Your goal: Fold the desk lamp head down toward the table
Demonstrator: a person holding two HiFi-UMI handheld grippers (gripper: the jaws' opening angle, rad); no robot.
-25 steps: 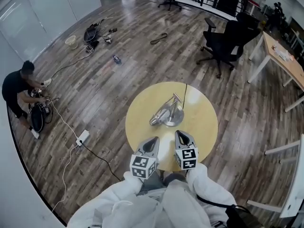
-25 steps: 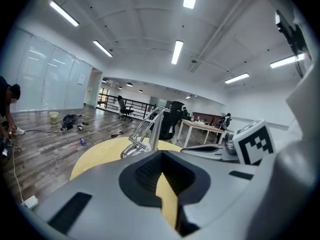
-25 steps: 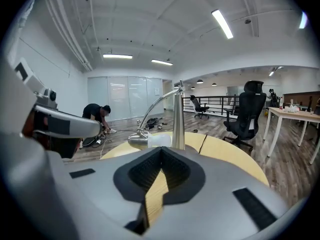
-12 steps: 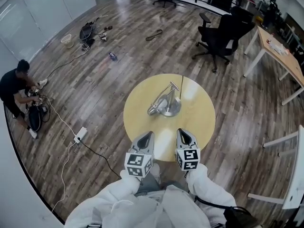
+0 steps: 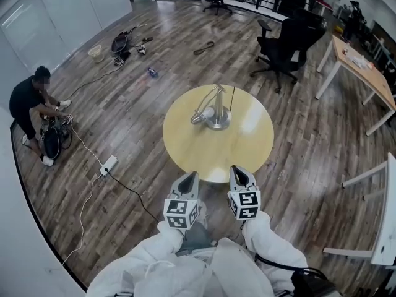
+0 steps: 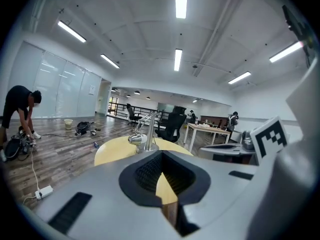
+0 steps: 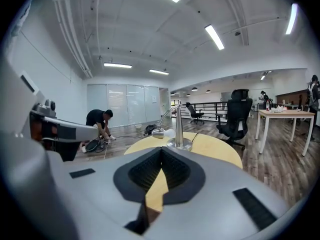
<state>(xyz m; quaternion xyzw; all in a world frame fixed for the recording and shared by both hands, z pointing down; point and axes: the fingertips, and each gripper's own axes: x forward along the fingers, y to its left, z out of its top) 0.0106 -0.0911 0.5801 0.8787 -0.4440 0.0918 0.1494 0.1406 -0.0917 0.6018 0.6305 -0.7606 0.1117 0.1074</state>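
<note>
Desk lamp [image 5: 210, 110] stands on the far half of the round tabletop [image 5: 185, 150]. Its arm is bent over and its head [image 5: 199, 116] hangs low on the left of the base, close above the wood. Going by that, the fold looks done or all but done, and neither claw is at work on it now.

Your left claw [image 5: 189, 179] is pressed together with nothing between its jaws. It sits on your side of the tabletop's near rim, well apart from the lamp. From that claw's own view the lamp is ahead and a touch left of the jaw line.

Your right claw [image 5: 239, 173] is just beside the left one, likewise closed and empty. The lamp lies almost straight ahead of it, across the full depth of the tabletop.

If the head should go lower, you would have to reach forward over the rim and spread one claw. Steady the base with one claw while the other presses the head down. Watch the cord behind the base.
</note>
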